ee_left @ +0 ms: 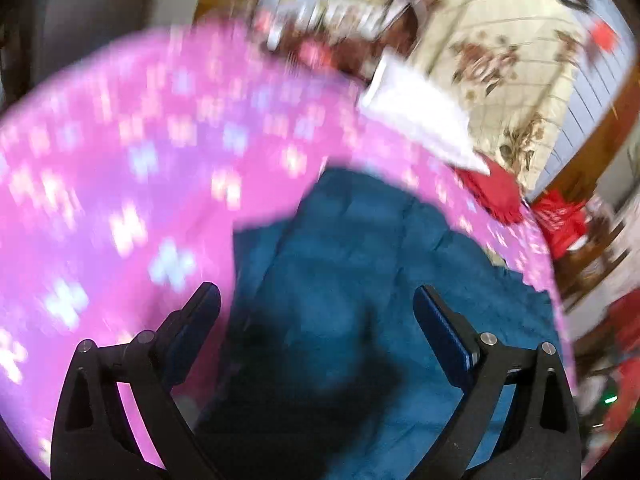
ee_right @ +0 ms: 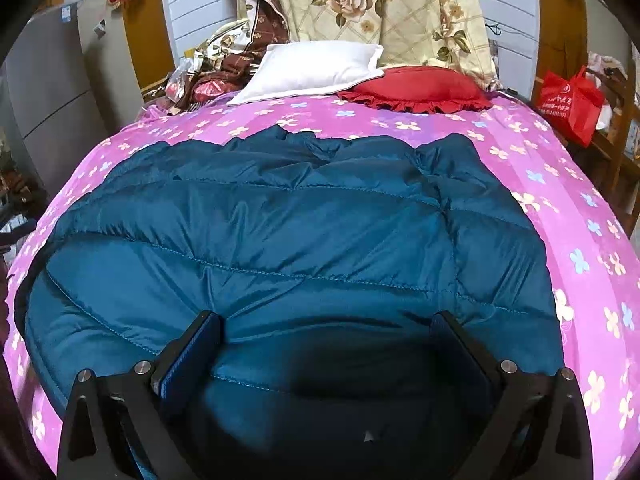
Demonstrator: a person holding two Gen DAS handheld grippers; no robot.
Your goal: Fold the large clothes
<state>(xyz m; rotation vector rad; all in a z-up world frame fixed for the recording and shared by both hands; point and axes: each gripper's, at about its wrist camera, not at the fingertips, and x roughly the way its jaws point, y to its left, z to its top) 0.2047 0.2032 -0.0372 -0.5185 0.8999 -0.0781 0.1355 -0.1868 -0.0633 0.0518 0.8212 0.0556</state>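
We found the teal quilted jacket [ee_right: 304,232] spread flat across the bed sheet [ee_right: 560,184], a pink one scattered with pale flowers. Beyond the jacket's far edge lay a white pillow [ee_right: 312,68] and, just beside it, a red ruffled cushion [ee_right: 420,88]; a floral quilt [ee_right: 384,8] was heaped behind them. A red bag [ee_right: 572,100] hung well off to the jacket's right.

Our right gripper [ee_right: 326,340] hovered over the jacket's near edge with its jaws spread wide and nothing pinched between them. Our left gripper [ee_left: 316,312] was likewise released, empty, and its view was smeared by motion, so we could only make out that it pointed at the jacket's [ee_left: 360,280] left part, where the teal met the sheet [ee_left: 120,160].

We judged that the fold had not yet begun: the garment looked laid out, and both hands seemed to be lining up for a first grasp. The next move, we reckoned, called for each gripper to settle on a side or hem corner, pinch through the puffy padding firmly enough to hold, and lift together so the slick fabric would not slide away
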